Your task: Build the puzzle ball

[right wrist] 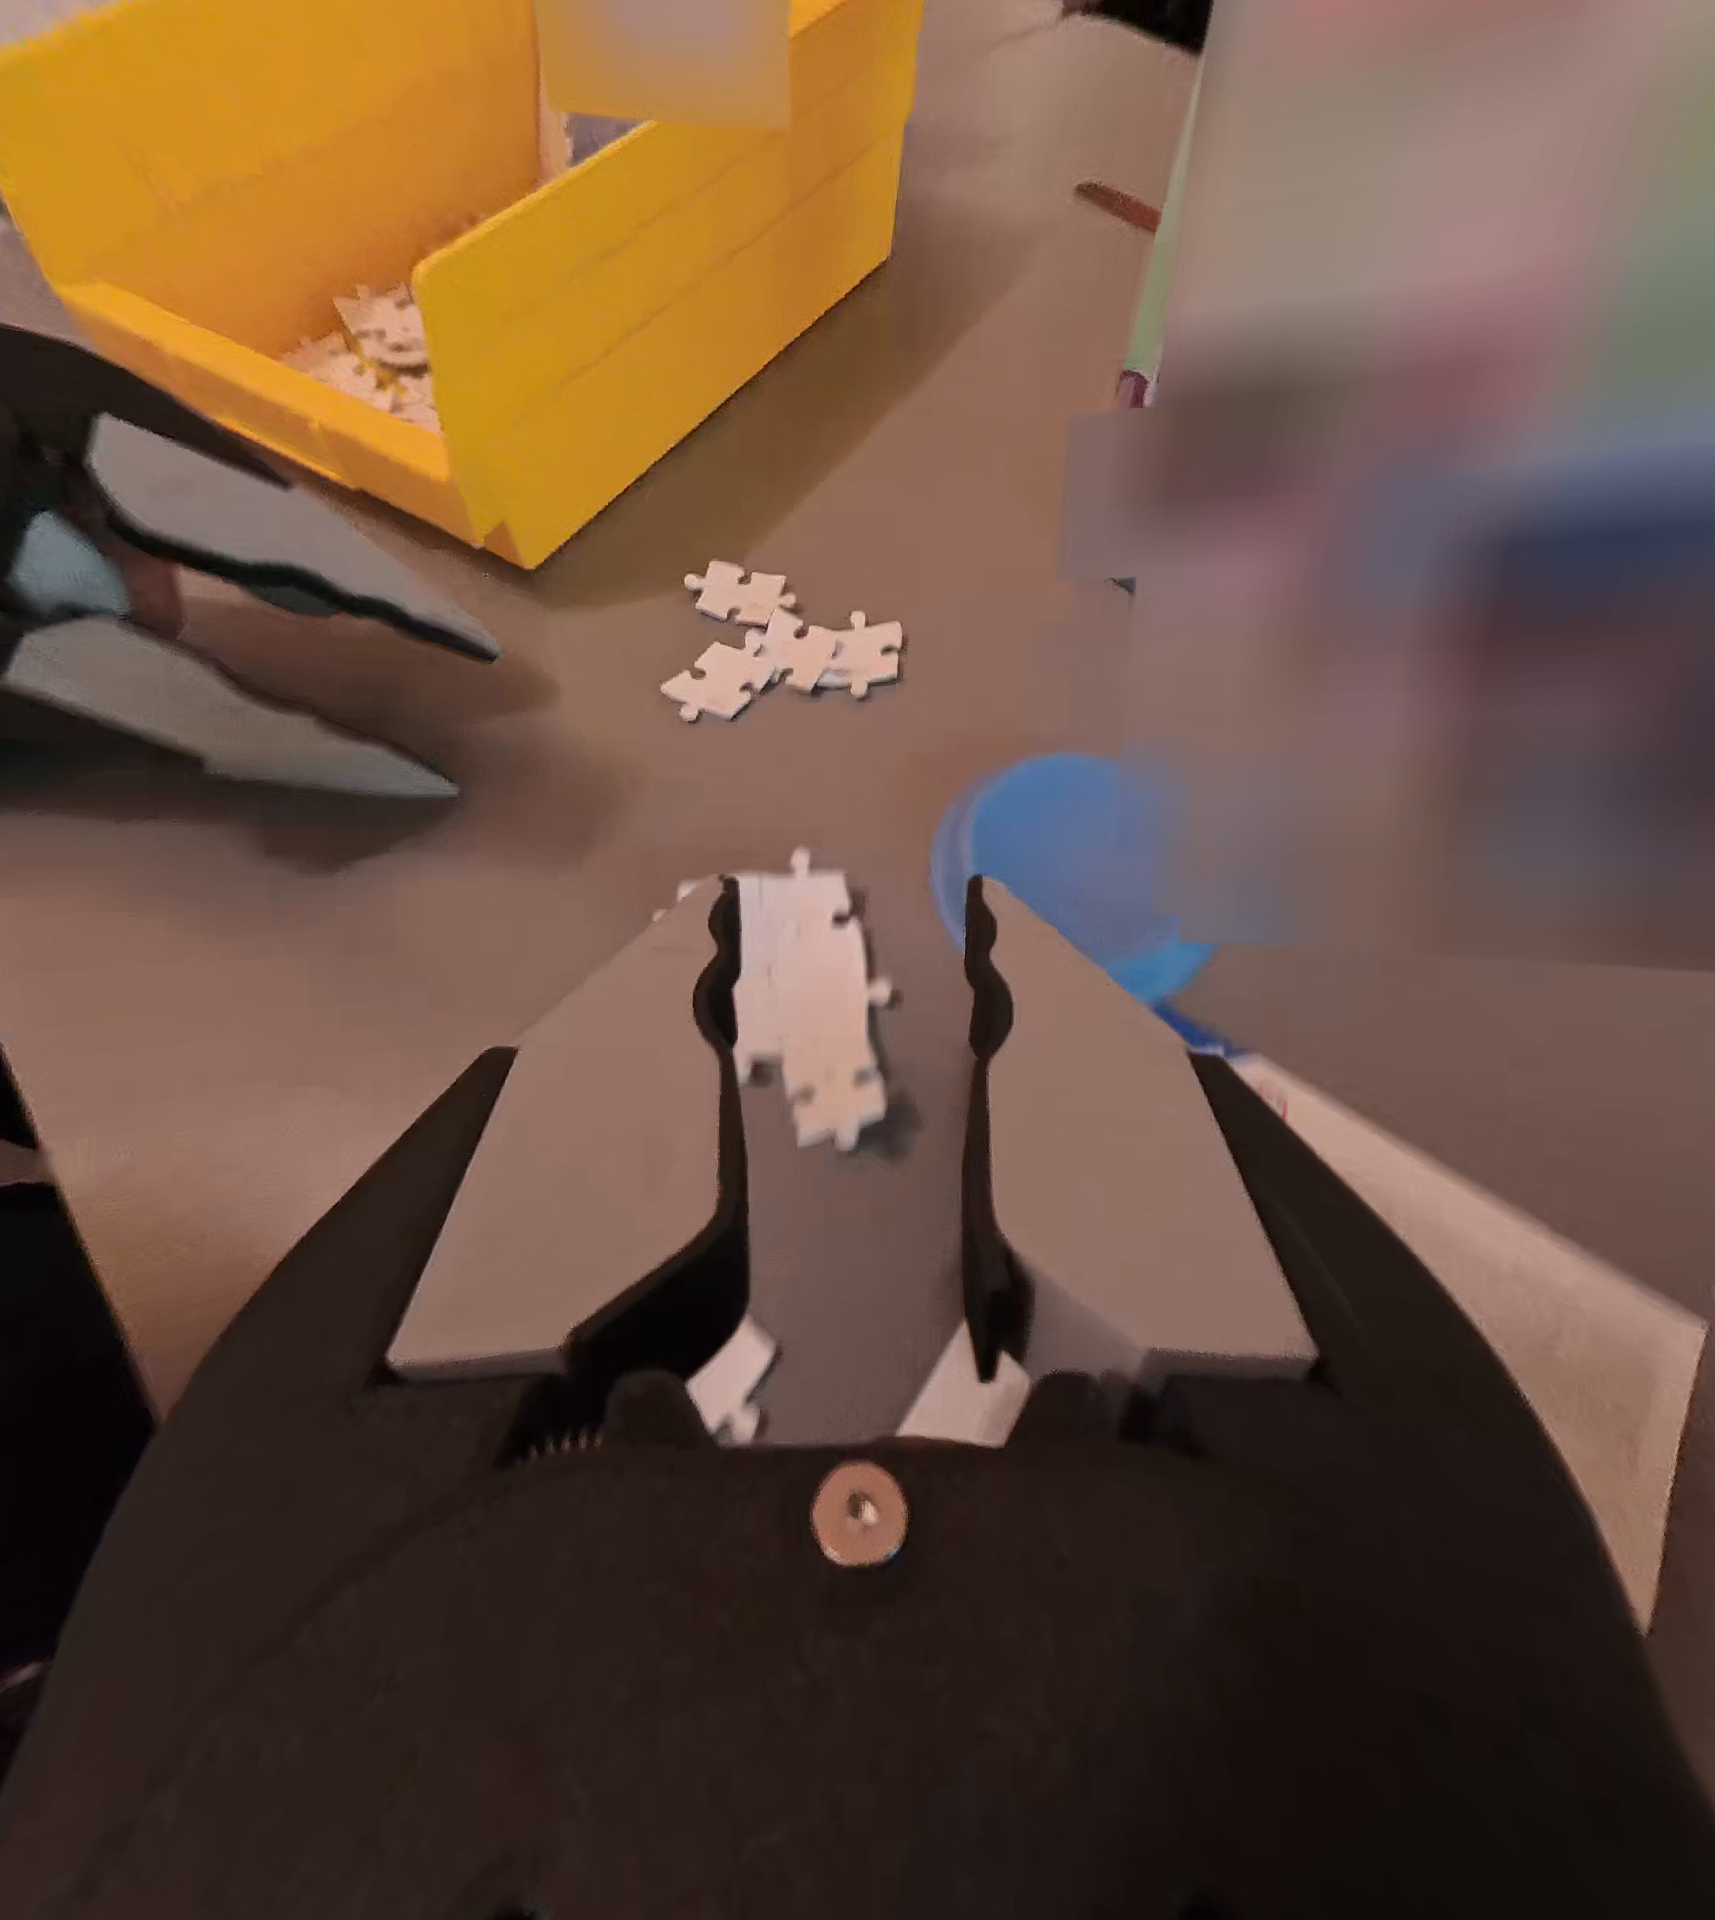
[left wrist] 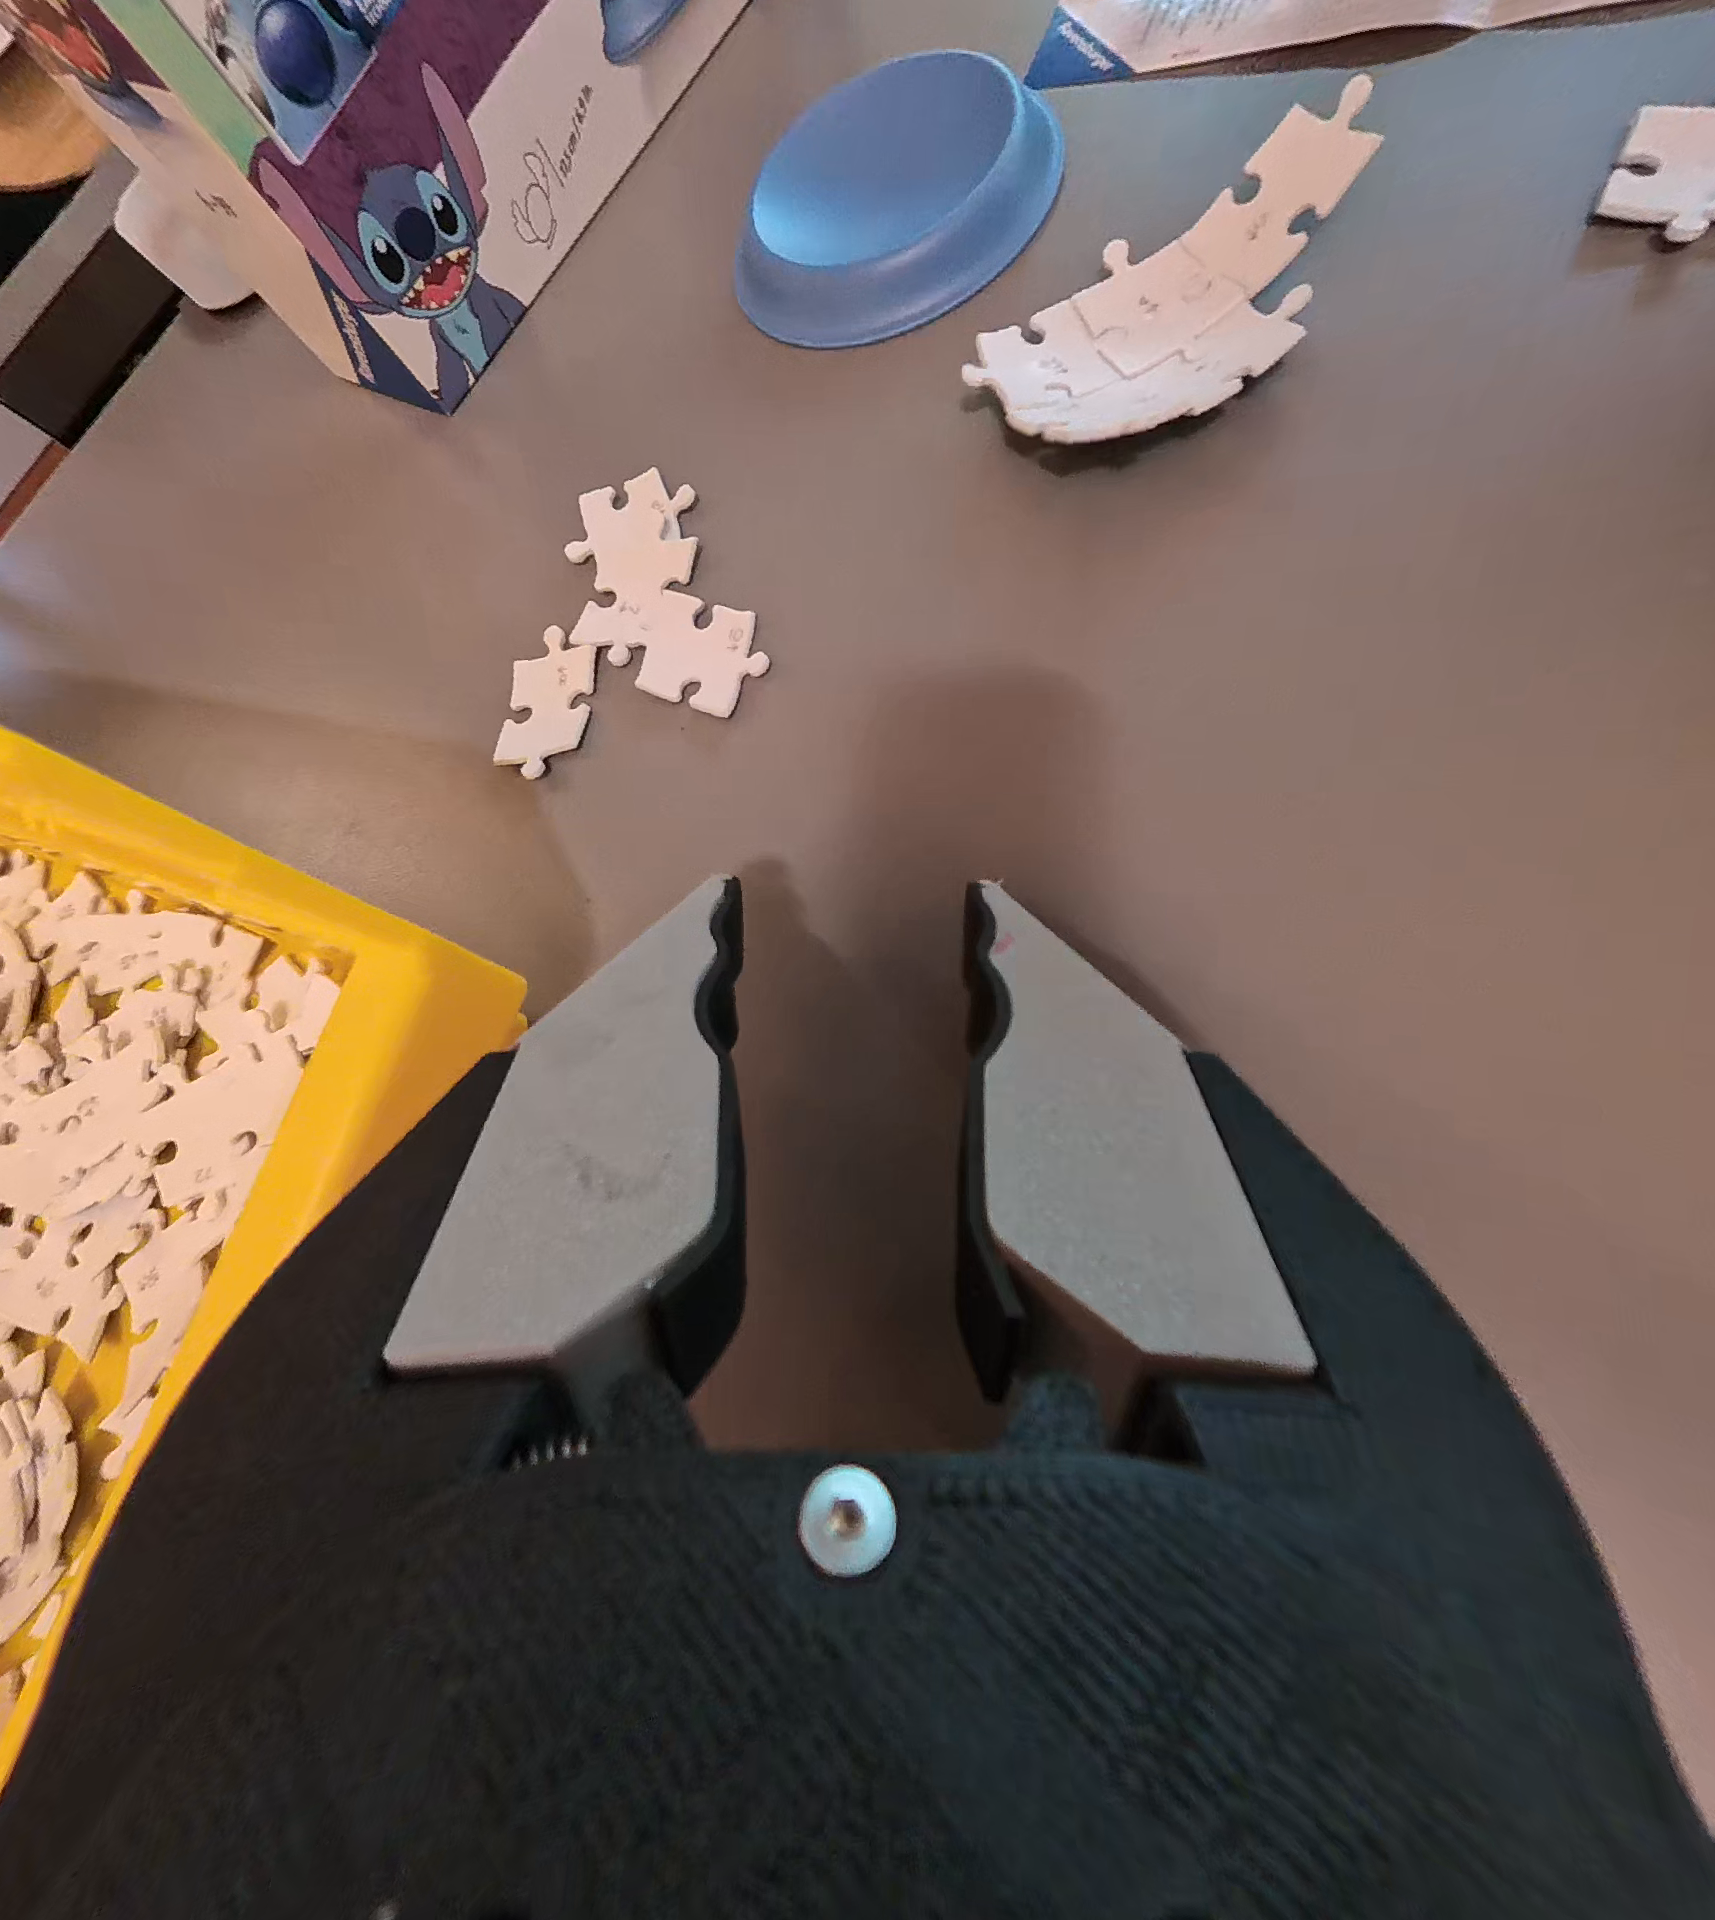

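A curved, joined section of white puzzle pieces (left wrist: 1154,312) lies on the grey-brown table, right of a blue dish-shaped stand (left wrist: 894,203). A small cluster of loose white pieces (left wrist: 640,613) lies ahead of my left gripper (left wrist: 853,894), which is open and empty above bare table. My right gripper (right wrist: 848,894) is open and empty, hovering over the curved section (right wrist: 817,997), which shows between its fingers. The blue stand (right wrist: 1040,862) sits just to its right, and the small cluster (right wrist: 791,644) lies farther ahead. The left gripper (right wrist: 458,717) also shows at the left of the right wrist view.
A yellow bin (left wrist: 396,997) full of white puzzle pieces sits at my left; it also shows in the right wrist view (right wrist: 645,301). The puzzle's printed box (left wrist: 396,208) stands at the back left. Another joined piece group (left wrist: 1705,156) lies far right. A paper sheet (right wrist: 1455,1340) lies by the right gripper. Across from one pair of fingers to the other is roughly 20 centimetres.
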Available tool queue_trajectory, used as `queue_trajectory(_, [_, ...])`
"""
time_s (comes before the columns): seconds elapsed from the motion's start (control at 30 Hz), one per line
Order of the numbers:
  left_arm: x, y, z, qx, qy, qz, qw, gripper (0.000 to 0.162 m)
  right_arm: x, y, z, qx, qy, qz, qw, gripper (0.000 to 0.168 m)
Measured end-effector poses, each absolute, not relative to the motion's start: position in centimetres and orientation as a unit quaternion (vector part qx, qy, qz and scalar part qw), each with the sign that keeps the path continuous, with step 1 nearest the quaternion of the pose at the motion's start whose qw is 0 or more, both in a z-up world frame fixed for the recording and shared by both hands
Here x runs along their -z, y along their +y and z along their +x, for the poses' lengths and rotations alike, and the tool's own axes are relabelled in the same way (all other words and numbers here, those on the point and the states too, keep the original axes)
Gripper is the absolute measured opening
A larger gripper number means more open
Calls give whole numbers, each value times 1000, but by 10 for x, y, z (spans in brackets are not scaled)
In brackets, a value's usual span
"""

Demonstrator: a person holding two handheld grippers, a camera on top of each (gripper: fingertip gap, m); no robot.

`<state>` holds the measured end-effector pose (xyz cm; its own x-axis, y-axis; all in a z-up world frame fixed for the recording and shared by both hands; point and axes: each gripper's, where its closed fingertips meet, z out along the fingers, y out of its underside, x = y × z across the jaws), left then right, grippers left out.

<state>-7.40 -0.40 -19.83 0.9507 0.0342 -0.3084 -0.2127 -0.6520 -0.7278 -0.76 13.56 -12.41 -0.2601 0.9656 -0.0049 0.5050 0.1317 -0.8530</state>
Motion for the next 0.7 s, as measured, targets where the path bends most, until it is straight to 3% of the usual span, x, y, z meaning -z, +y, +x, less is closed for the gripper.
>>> queue_trajectory(0.13, [198, -4, -73, -152, 53, -895, 416, 40, 128, 117, -78, -351, -739, -528, 229, 40])
queue_trajectory(0.3, [196, -6, -71, -146, 57, -893, 421, 40, 169, 104, -141, -281, -788, -526, 155, 39])
queue_trajectory(0.5, [194, -7, -66, -129, 61, -890, 433, 40, 203, 112, -162, -195, -826, -511, 135, 33])
queue_trajectory(0.7, [194, -7, -62, -126, 69, -891, 431, 40, 209, 106, -156, -216, -827, -513, 77, 31])
